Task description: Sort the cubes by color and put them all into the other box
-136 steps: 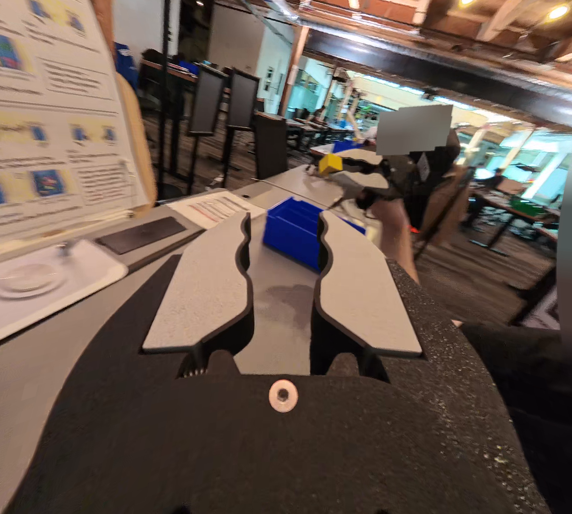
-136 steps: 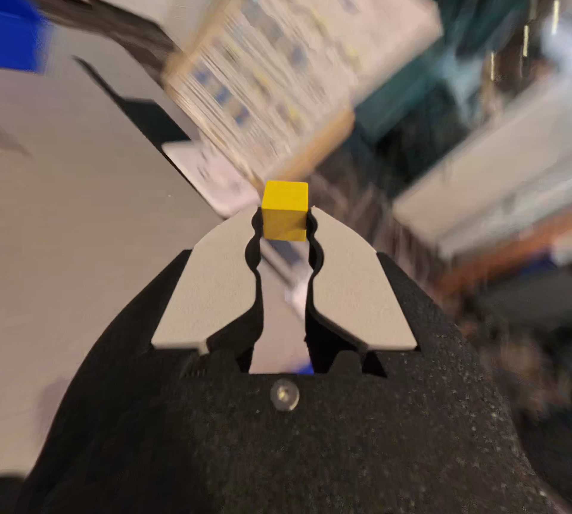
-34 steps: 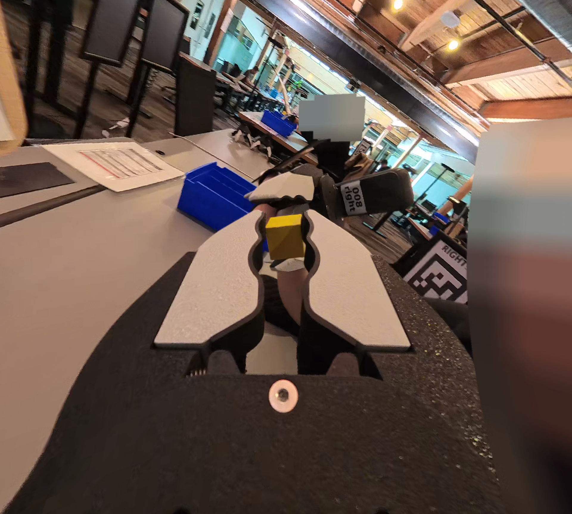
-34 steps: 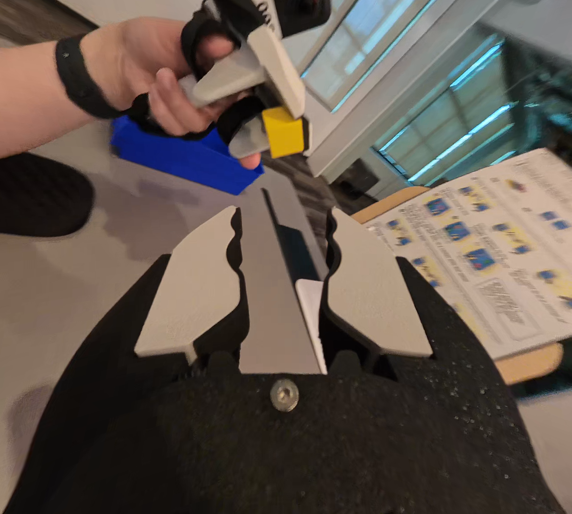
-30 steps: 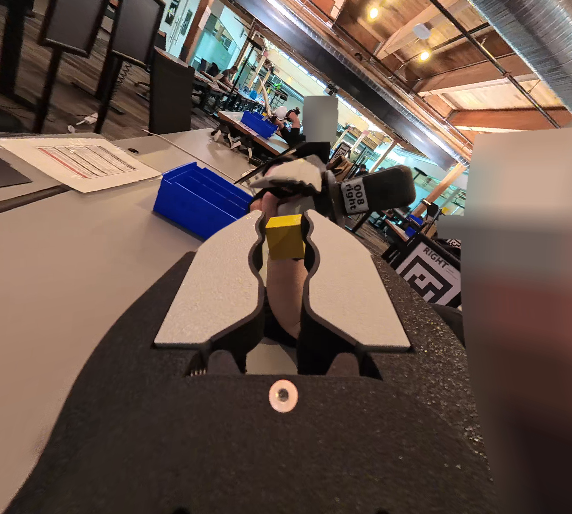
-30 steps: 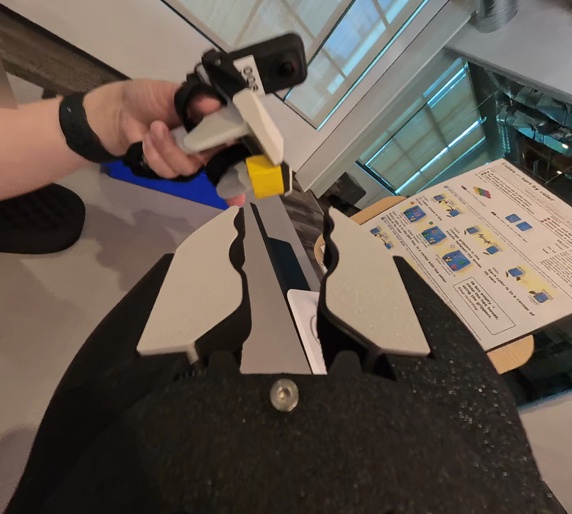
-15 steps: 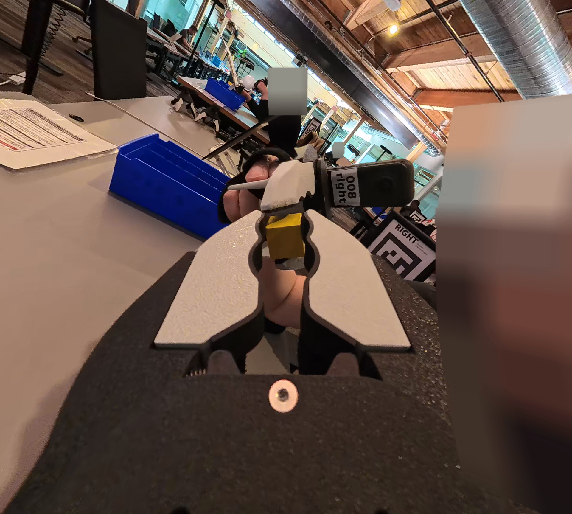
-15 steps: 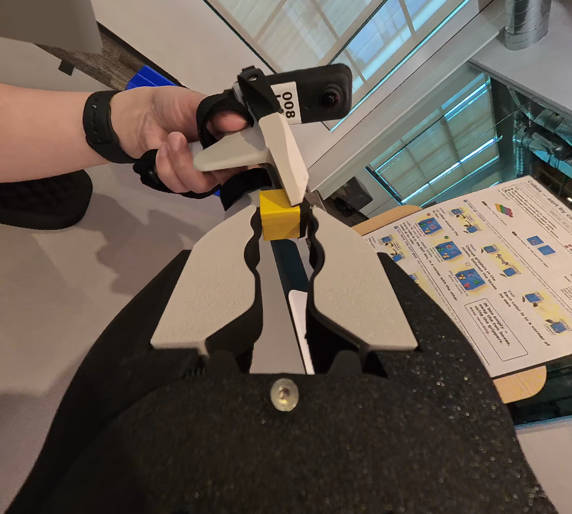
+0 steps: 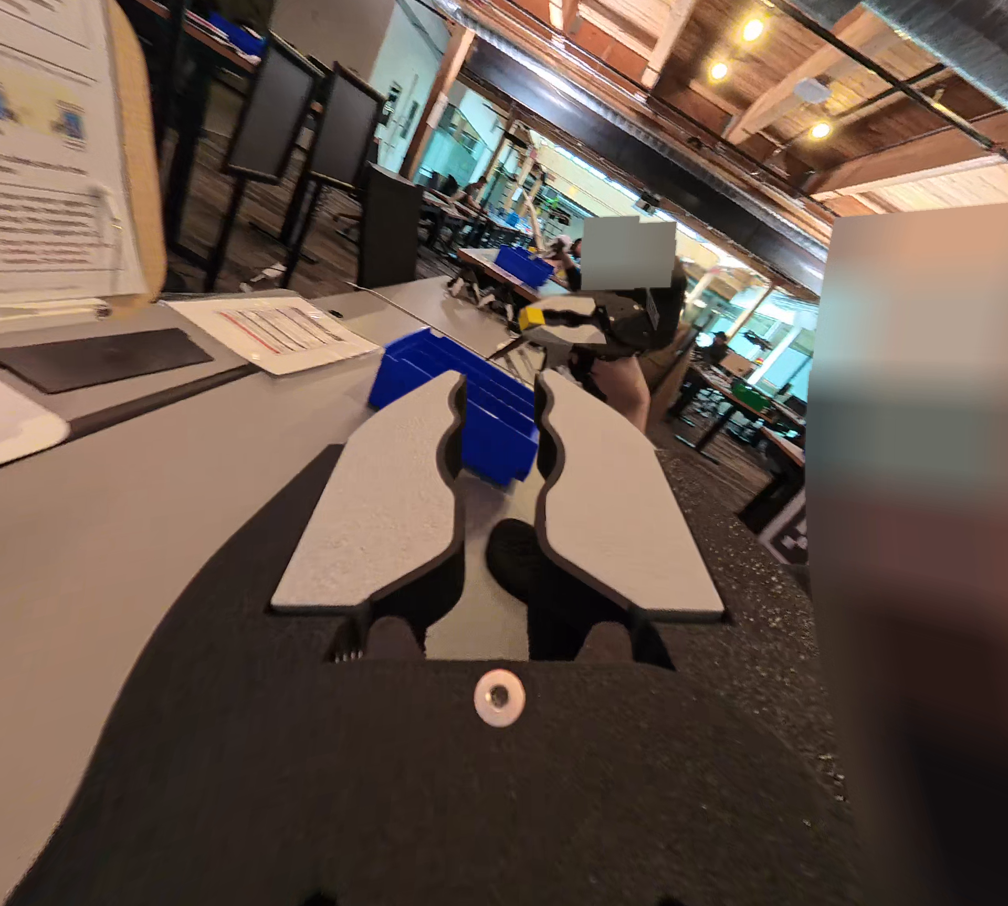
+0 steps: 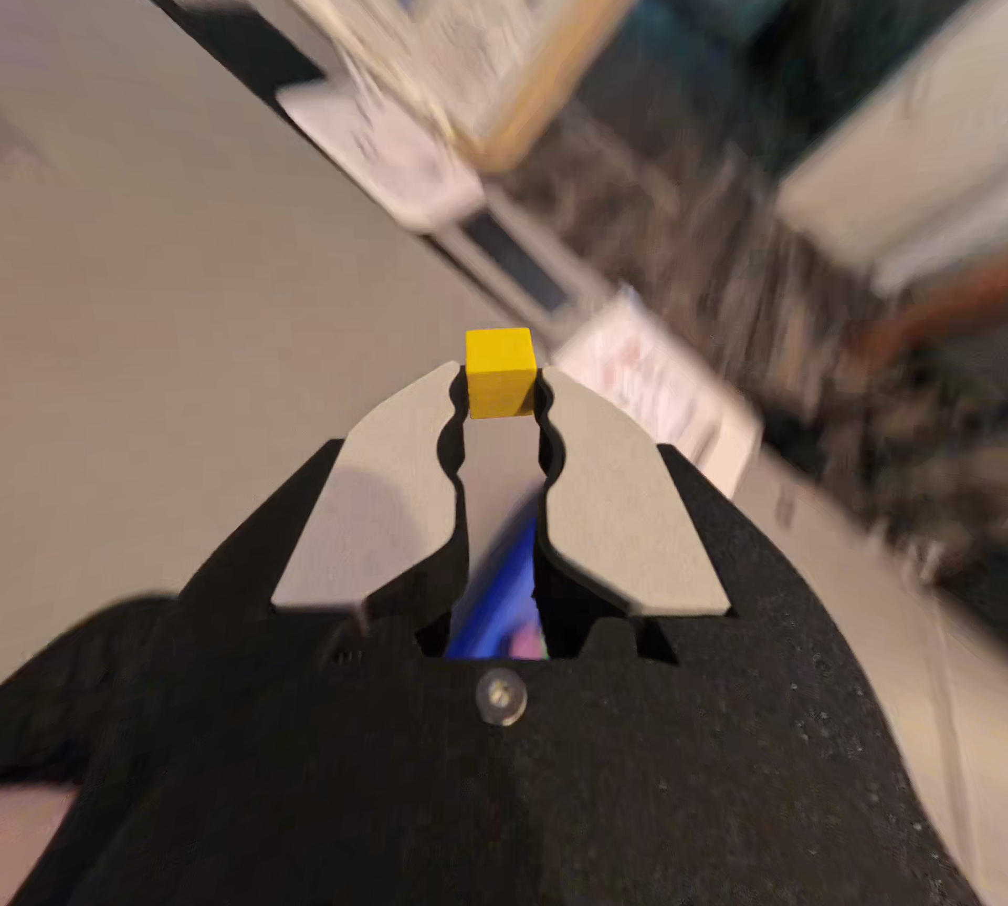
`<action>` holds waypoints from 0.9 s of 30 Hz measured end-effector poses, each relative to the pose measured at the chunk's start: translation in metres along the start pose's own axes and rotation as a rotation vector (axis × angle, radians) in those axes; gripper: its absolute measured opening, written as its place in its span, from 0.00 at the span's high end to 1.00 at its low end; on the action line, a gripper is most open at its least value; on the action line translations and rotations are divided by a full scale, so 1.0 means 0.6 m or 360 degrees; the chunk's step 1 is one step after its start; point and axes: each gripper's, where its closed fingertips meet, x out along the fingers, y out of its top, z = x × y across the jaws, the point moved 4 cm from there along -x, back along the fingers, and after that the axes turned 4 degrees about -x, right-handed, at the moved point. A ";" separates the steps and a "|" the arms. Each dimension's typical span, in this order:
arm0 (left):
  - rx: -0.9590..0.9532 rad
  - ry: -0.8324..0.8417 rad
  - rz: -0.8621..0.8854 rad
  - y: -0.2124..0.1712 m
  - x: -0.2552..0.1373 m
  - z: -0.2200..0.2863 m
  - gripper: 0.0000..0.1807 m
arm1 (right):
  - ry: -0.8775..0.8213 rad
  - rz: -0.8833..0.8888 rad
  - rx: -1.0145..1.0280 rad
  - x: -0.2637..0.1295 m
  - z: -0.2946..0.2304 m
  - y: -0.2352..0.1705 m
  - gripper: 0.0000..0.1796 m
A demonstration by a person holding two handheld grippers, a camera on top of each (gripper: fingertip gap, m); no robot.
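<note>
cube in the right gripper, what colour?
Yellow. The cube shows best in the right wrist view, pinched at the tips of the right gripper.

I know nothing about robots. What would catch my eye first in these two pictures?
The yellow cube, pinched at the tips of the right claw in mid-air, with a blurred background behind it. In the left wrist view the left claw is empty, its tips apart, pointing at a blue box on the grey table. Beyond the box, the other claw shows small, holding the cube.
</note>
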 end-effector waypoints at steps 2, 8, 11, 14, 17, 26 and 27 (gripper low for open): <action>0.0063 0.0132 0.0013 0.006 -0.014 -0.013 0.89 | -0.0041 -0.0485 0.0433 -0.004 0.047 -0.144 0.88; 0.0200 0.0379 -0.0027 0.005 -0.029 -0.029 0.89 | 0.0140 -0.1027 0.0986 0.023 0.058 -0.370 0.87; 0.0217 0.0413 -0.0034 0.001 -0.020 -0.032 0.89 | 0.0074 -0.1015 0.1047 0.042 0.076 -0.383 0.87; 0.0228 0.0453 -0.0110 -0.010 -0.010 -0.041 0.89 | 0.0081 -0.1059 0.1071 0.059 0.077 -0.393 0.87; 0.0242 0.0485 -0.0107 -0.012 -0.007 -0.046 0.89 | 0.0140 -0.1099 0.1123 0.071 0.069 -0.413 0.88; 0.0209 0.0481 -0.0074 -0.009 -0.006 -0.053 0.89 | -0.0121 -0.0903 0.1243 0.027 0.106 -0.388 0.74; 0.0211 0.0486 -0.0069 -0.008 -0.009 -0.052 0.89 | -0.0181 -0.0883 0.1212 0.021 0.113 -0.378 0.74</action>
